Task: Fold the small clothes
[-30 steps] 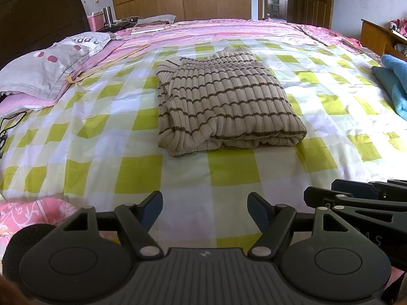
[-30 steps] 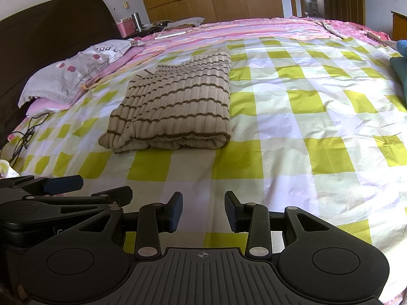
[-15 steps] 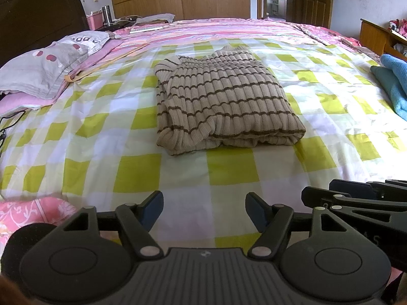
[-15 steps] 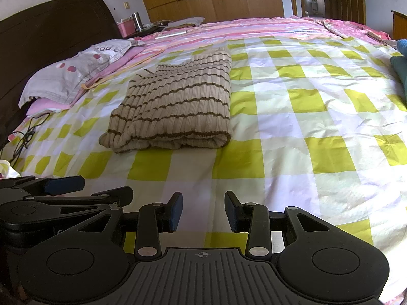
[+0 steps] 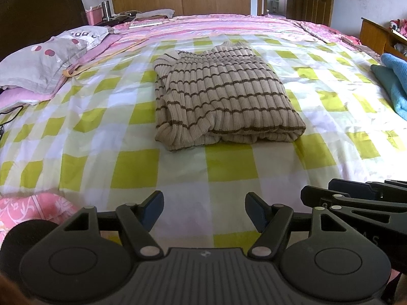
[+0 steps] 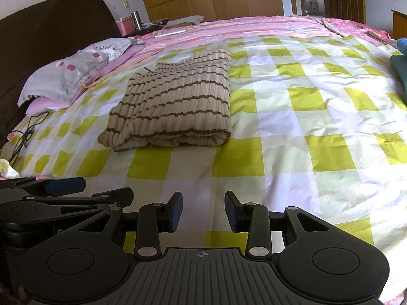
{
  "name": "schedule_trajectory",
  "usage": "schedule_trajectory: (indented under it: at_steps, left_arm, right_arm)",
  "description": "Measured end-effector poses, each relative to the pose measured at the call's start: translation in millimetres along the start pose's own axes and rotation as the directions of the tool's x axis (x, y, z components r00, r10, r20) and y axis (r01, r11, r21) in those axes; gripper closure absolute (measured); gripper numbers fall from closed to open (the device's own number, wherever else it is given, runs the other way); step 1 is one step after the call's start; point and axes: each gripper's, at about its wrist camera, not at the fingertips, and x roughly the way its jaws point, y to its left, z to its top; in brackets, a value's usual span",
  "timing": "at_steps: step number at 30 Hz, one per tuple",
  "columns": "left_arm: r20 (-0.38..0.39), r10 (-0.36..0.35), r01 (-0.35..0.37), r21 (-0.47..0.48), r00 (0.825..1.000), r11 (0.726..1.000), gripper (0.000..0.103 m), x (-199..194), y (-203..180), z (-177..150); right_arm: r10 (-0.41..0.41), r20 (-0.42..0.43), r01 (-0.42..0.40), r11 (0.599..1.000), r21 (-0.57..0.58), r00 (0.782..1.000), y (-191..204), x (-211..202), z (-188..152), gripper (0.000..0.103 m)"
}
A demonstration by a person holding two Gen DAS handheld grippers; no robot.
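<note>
A beige sweater with thin brown stripes (image 5: 221, 99) lies folded into a thick rectangle on the green-and-white checked bedspread (image 5: 127, 117); in the right wrist view the sweater (image 6: 178, 106) sits left of centre. My left gripper (image 5: 204, 209) hovers near the bed's front edge, well short of the sweater, open with nothing between its blue pads. My right gripper (image 6: 203, 209) is beside it, also open and empty, its jaws narrower. Each gripper shows at the other view's edge: right (image 5: 356, 195), left (image 6: 63, 190).
A grey pillow (image 5: 43, 58) and a dark headboard (image 6: 51, 25) are at the left. Blue folded clothes (image 5: 391, 81) lie at the right edge. A pink flowered cloth (image 5: 30, 206) is at the near left. A black cable (image 6: 25, 137) trails over the bed's left side.
Nothing has visibly moved apart from a very slight narrowing of the left gripper's jaws; the sweater and both hands stay where they were.
</note>
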Motion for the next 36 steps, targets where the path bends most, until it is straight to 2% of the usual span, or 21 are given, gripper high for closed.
schedule_trajectory:
  at_steps: [29,36]
  left_arm:
    - [-0.026,-0.001,0.001,-0.005,1.000,1.000,0.029,4.6,0.3,-1.3]
    - [-0.029,0.001,-0.001,-0.005,1.000,1.000,0.028,4.9,-0.1,-1.4]
  right_arm:
    - [0.000,-0.008,0.000,1.000,0.004,1.000,-0.9,2.7,-1.1,0.067]
    - [-0.008,-0.009,0.008,1.000,0.008,1.000,-3.2,5.0,-4.9,0.063]
